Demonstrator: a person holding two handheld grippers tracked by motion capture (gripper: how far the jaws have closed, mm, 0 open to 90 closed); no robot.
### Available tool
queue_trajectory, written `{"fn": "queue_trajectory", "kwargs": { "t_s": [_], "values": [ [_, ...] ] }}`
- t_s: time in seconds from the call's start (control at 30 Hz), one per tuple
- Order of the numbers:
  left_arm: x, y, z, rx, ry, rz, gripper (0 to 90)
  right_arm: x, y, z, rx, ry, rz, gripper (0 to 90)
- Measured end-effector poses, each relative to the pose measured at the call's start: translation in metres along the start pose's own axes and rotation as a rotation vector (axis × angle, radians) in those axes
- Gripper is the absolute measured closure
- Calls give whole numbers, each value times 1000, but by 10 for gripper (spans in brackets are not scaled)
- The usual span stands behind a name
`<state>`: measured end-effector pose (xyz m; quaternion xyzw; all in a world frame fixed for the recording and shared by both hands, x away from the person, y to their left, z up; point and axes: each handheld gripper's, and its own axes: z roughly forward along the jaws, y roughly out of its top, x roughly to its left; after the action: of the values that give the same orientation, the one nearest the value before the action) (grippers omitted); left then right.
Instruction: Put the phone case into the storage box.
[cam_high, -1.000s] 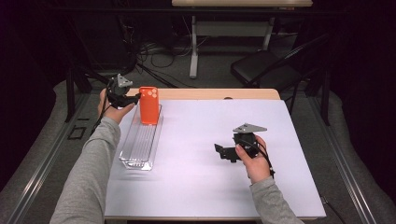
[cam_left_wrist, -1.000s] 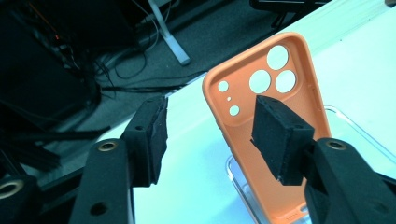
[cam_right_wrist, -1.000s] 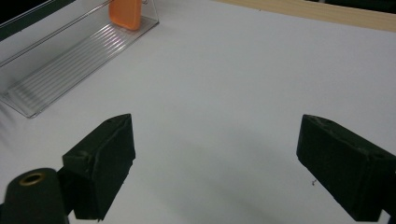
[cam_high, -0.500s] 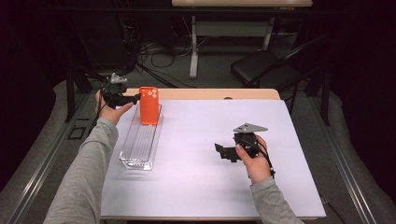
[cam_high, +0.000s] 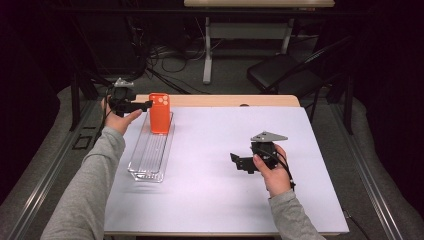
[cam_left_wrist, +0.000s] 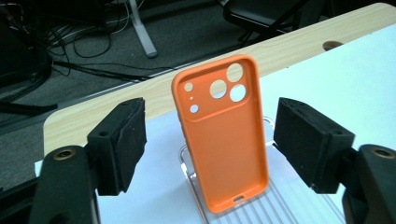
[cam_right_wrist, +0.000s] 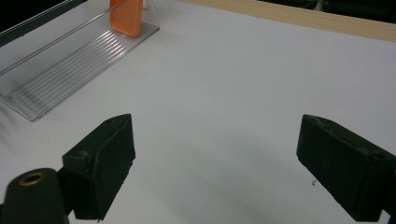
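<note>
An orange phone case (cam_high: 160, 113) (cam_left_wrist: 222, 140) (cam_right_wrist: 126, 16) stands upright at the far end of a clear ribbed plastic rack (cam_high: 150, 152) (cam_right_wrist: 70, 65). My left gripper (cam_high: 141, 105) (cam_left_wrist: 210, 149) is open just left of the case, its jaws apart and clear of it on both sides. The right gripper (cam_high: 239, 162) (cam_right_wrist: 215, 163) is open too, low over the white table top (cam_high: 215, 200) at the right, nothing between its jaws.
A wooden table edge (cam_high: 235, 100) runs along the back of the white surface. A black chair (cam_high: 280, 72), a desk leg and cables stand on the floor behind the table. The rack's near length holds nothing.
My left gripper has drawn back to the left, away from the orange case, which stays standing in the rack. The right gripper has not moved.
</note>
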<state>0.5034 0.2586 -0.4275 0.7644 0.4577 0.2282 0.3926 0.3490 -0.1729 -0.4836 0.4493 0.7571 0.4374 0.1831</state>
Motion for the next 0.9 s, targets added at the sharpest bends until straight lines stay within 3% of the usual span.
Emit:
{"fn": "queue_trajectory", "kwargs": {
  "t_s": [0.3,0.63,0.77,0.9],
  "values": [
    [-7,4,-14,-25,-74,-15,251,1,2,-4,-8,-1,0,84],
    [-17,8,-34,-57,-100,-27,251,1,6,-11,-20,8,-5,43],
    [-19,9,-41,-50,-123,-33,250,1,7,-13,-32,9,-3,38],
    [-23,9,-49,-75,-165,-24,207,3,9,-15,-39,14,-7,19]
  ]
}}
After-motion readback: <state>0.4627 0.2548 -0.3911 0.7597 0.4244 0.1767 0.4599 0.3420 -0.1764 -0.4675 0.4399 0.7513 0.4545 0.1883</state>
